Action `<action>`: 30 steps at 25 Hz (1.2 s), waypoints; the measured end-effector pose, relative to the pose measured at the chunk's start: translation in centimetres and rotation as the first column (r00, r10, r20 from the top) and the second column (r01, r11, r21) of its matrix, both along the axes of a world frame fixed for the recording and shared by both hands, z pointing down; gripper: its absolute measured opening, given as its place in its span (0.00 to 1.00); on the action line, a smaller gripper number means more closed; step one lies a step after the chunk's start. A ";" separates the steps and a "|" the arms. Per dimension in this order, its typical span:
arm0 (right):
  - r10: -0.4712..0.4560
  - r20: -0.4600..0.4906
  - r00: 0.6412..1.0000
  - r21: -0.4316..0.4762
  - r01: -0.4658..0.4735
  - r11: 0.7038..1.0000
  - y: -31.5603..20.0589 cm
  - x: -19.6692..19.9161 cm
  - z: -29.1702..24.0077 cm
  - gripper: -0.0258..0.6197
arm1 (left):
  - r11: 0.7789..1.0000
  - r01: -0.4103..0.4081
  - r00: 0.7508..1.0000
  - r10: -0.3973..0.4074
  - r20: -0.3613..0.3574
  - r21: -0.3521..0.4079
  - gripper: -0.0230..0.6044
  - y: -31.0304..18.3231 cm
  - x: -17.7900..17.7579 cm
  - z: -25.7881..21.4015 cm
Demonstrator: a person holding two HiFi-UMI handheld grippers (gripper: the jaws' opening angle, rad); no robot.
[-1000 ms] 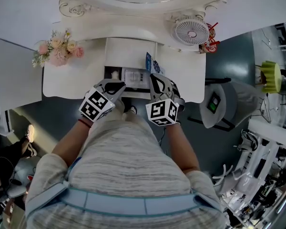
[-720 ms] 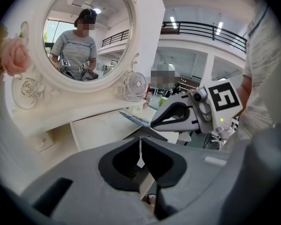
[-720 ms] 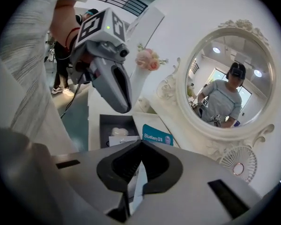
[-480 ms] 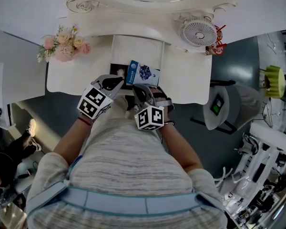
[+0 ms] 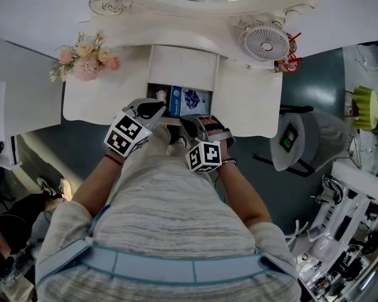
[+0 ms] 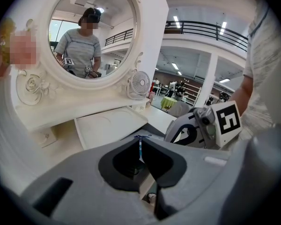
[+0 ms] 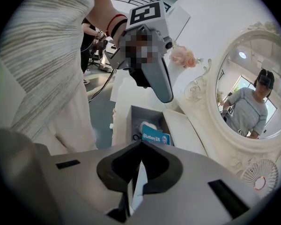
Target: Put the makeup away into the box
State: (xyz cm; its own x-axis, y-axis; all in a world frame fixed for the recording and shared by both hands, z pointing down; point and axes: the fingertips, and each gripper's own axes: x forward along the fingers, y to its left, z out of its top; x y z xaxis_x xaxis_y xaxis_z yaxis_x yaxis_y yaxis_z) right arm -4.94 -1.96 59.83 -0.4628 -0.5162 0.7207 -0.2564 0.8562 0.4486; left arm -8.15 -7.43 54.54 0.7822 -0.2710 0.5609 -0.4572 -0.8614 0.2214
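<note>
Placement step: the blue makeup packet (image 5: 189, 99) is clamped at its edge by the right gripper (image 5: 193, 119), over the open box (image 7: 136, 116). The left gripper (image 5: 156, 109) is closed on nothing. Next, the packet is to be lowered inside and released.

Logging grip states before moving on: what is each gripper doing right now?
Left gripper: closed; thin blue-white sliver between jaws, grip cannot be told.
Right gripper: closed; white sliver between jaws, likewise unclear.
</note>
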 end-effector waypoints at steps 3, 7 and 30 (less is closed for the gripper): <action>-0.015 -0.010 1.000 -0.001 0.015 1.000 -0.3 0.0 0.5 0.05 | 1.000 -0.003 1.000 0.003 0.003 0.000 0.07 -0.1 0.1 0.1; 0.003 -0.018 1.000 -0.009 -0.004 1.000 -0.9 0.1 1.1 0.05 | 1.000 -0.005 1.000 0.005 0.003 0.002 0.07 -0.1 0.3 0.1; 0.443 0.376 0.814 -0.252 -0.371 0.894 -3.7 4.2 -4.3 0.06 | 0.999 -0.013 1.000 0.014 -0.019 0.040 0.07 -0.4 1.2 -1.4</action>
State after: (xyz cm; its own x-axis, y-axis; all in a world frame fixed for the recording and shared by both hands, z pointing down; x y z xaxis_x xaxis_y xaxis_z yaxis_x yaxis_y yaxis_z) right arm -0.77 -5.70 55.51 -0.5082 -0.6194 0.5984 -0.7269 0.6811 0.0877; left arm -6.94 -7.82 53.16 0.7964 -0.2824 0.5347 -0.4416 -0.8757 0.1952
